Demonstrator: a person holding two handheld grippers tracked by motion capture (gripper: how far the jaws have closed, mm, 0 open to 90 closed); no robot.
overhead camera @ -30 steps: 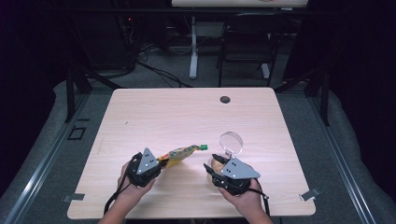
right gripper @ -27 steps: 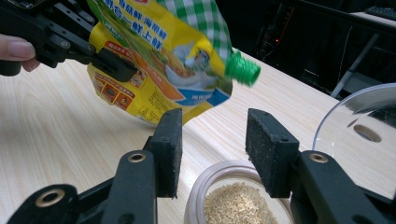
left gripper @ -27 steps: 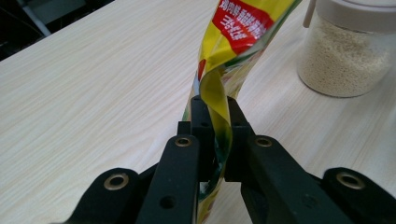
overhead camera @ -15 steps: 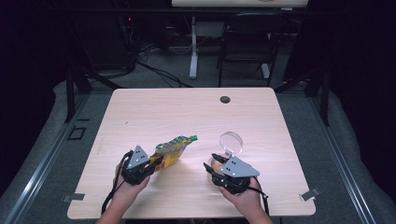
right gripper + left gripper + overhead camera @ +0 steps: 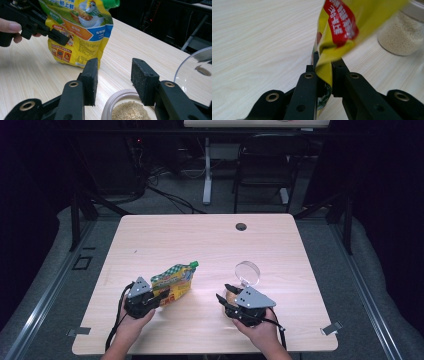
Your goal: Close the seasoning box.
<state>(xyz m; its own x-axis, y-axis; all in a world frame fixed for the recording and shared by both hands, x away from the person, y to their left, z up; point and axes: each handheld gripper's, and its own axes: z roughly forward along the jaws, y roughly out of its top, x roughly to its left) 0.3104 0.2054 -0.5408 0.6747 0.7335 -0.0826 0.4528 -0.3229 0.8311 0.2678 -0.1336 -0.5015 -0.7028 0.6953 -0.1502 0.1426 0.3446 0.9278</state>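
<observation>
From the high view, the left gripper (image 5: 161,295) pinches a yellow pouch (image 5: 174,278) by its lower edge and holds it tilted over the tabletop (image 5: 165,240), while the right gripper (image 5: 226,295) hovers spread over an open jar (image 5: 233,296), its clear lid (image 5: 247,273) just beyond. The left gripper view shows only a thin fold of pouch (image 5: 342,27) caught between the jaws — it could slip out. In the right gripper view the jaws stand apart above the jar (image 5: 127,106) of granules; a swinging pouch (image 5: 80,30) might knock it and spill.
</observation>
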